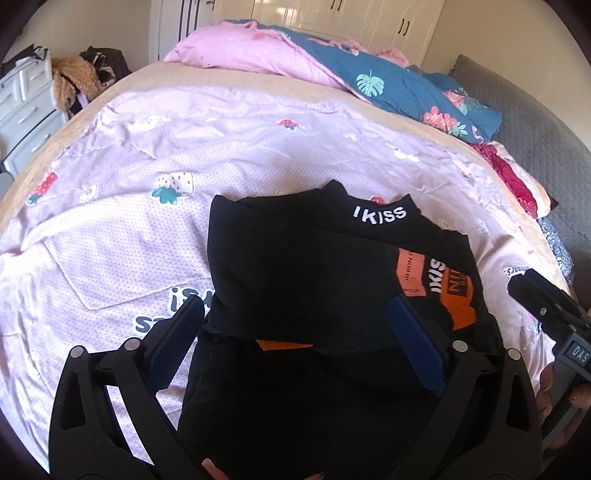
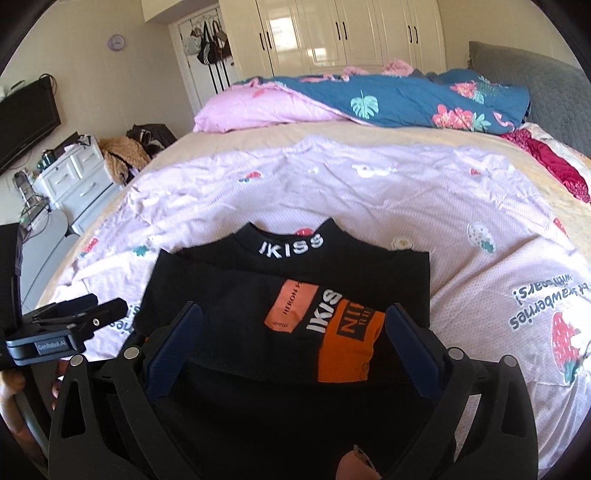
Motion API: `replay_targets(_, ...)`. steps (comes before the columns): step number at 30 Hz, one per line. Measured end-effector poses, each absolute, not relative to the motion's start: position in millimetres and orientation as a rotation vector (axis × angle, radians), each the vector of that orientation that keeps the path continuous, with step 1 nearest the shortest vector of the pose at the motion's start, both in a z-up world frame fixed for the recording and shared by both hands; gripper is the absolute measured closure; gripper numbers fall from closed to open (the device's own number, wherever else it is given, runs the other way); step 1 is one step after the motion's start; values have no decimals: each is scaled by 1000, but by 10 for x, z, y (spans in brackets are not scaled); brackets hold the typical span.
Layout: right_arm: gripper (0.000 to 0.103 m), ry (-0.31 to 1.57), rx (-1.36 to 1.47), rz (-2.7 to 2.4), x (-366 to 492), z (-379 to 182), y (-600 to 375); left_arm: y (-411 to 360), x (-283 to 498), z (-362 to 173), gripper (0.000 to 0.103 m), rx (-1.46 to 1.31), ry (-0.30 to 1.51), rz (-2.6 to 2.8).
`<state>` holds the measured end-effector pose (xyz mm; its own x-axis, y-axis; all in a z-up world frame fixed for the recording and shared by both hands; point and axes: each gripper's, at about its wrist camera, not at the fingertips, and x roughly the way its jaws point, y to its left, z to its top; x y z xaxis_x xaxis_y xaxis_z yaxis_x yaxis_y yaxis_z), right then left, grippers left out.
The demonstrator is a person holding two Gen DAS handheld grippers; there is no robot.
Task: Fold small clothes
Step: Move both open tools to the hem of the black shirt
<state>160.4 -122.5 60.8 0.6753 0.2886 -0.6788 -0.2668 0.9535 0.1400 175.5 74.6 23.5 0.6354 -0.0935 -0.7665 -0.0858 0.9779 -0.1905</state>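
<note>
Right wrist | black top [image 2: 295,280] reads "IKISS" | both grippers spread, holding nothing

The folded shirt [image 2: 295,295] lies on the sheet [image 2: 369,192] spread over the bed [image 2: 192,147], near its front edge. Behind it, at the far end, a bunched quilt [image 2: 369,99] — wardrobe [image 2: 332,33] beyond. Left of the bed stands a drawer chest [image 2: 77,173]; both tongs — left tongs [image 1: 295,325], right tongs [image 2: 291,332] — hang over the shirt.
</note>
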Motion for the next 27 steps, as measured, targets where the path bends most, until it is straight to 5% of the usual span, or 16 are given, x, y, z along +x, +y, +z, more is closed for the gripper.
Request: replay_targets(27, 4, 702, -20, 282, 841, 652, -1484, 758, 1089, 351, 9, -235, 818, -36)
